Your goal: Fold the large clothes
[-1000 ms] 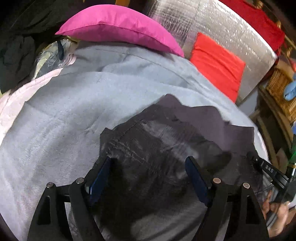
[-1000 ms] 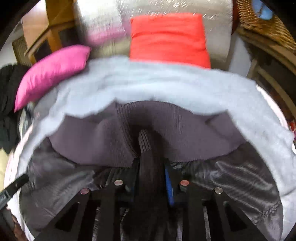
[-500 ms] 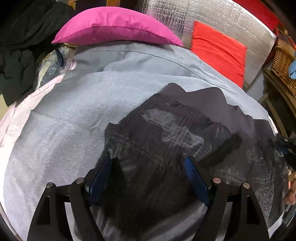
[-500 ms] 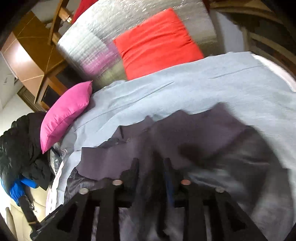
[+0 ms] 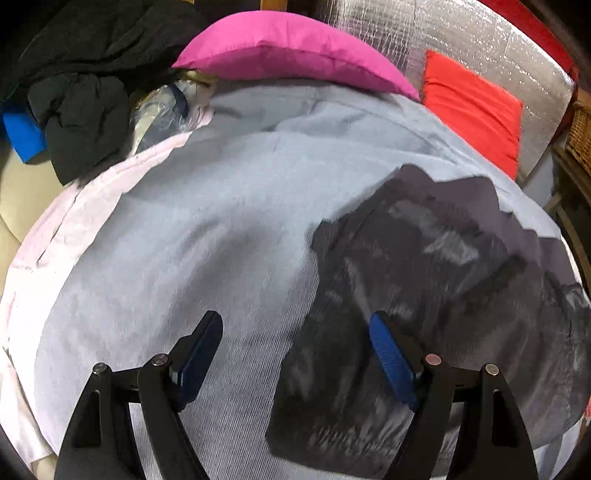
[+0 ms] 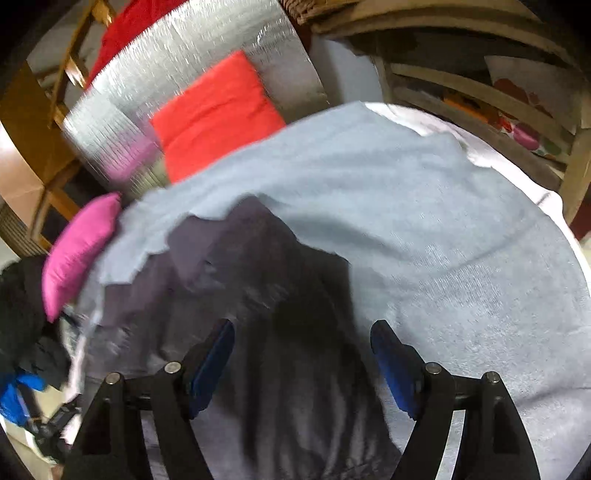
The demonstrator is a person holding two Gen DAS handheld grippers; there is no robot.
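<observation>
A dark grey shiny garment [image 5: 424,295] with a purple-grey ribbed hem lies flat on a light blue-grey blanket [image 5: 203,240]. In the left wrist view it lies to the right; my left gripper [image 5: 295,339] is open and empty, its right finger over the garment's left edge. In the right wrist view the garment [image 6: 266,314] lies below and to the left; my right gripper [image 6: 303,343] is open and empty above its right part.
A pink pillow [image 5: 291,55] and a red cushion [image 5: 472,110] lie at the bed's head against a silver foil panel [image 5: 480,33]. Dark clothes [image 5: 81,110] are piled at the left. Wooden shelving [image 6: 480,92] stands at the right.
My right gripper has opened and let go of the garment's ribbed part, and the garment now lies flat. My left gripper has shifted left, off the garment's middle.
</observation>
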